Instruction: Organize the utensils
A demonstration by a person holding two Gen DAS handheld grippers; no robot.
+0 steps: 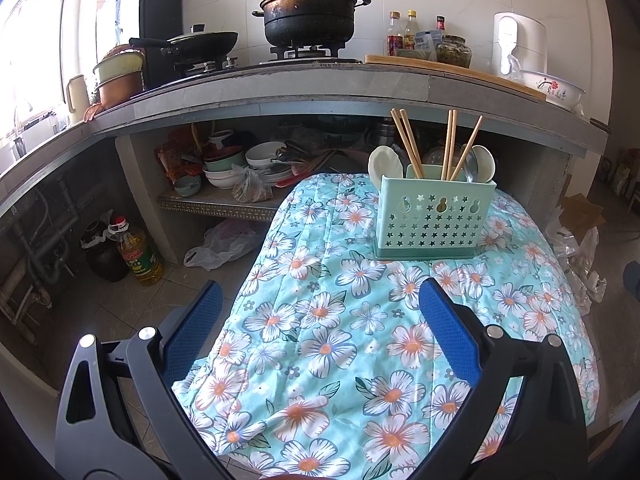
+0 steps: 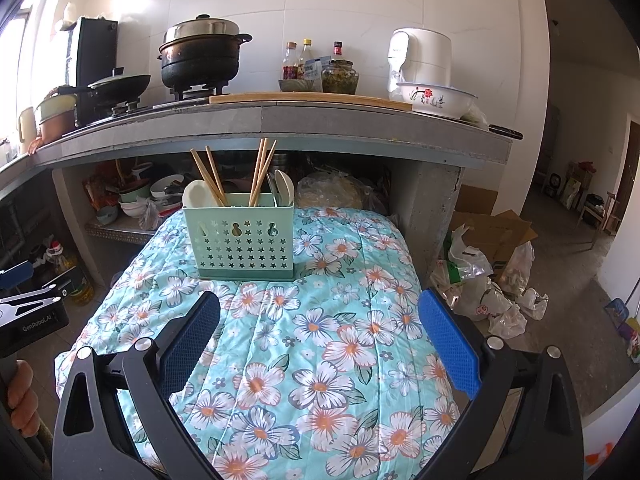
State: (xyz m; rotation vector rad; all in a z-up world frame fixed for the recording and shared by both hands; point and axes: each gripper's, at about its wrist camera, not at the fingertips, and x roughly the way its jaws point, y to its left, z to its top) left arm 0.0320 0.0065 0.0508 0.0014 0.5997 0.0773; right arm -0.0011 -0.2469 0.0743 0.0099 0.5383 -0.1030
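Observation:
A pale green utensil holder [image 1: 434,216] [image 2: 239,236] with star-shaped holes stands upright at the far end of a flowered cloth [image 1: 340,340] [image 2: 312,344]. Wooden chopsticks [image 1: 408,144] [image 2: 208,176], white spoons [image 1: 385,164] [image 2: 198,196] and a metal spoon [image 1: 471,166] stick out of it. My left gripper [image 1: 320,292] is open with nothing between its blue pads, well short of the holder. My right gripper [image 2: 320,300] is open and empty too, near the holder's base. The left gripper's body [image 2: 28,304] shows at the left edge of the right wrist view.
Behind the cloth runs a grey stone counter [image 1: 320,84] [image 2: 280,120] with a black pot [image 1: 310,12], a pan [image 1: 200,42], bottles, a white appliance [image 2: 420,60] and a flowered basin [image 2: 436,98]. Bowls [image 1: 256,160] fill the shelf below. An oil bottle [image 1: 138,256] stands left; bags and cardboard [image 2: 492,264] lie right.

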